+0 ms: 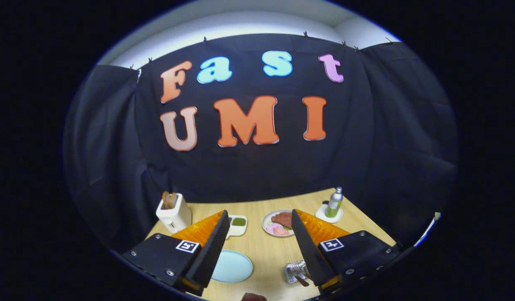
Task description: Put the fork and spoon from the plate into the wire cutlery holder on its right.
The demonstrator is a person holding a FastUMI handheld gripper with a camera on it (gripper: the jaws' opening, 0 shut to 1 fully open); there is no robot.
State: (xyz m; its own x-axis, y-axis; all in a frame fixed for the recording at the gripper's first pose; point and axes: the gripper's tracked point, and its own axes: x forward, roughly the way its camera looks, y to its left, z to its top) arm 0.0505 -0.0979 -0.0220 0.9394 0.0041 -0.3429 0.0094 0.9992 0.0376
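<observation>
One light blue plate [231, 266] is seen near the table's [265, 251] front edge beside the left finger; the wire cutlery holder [296, 271], utensil handles inside, sits by the right finger. The gripper [260, 234] is held released. Toaster [174, 212] and bottle [334, 202] are set toward the back corners.

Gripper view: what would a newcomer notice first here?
The open gripper holds nothing above a wooden table. Between its fingers lie a pale blue plate and a wire cutlery holder; beyond stand a toaster, a food plate and a green bottle.
</observation>
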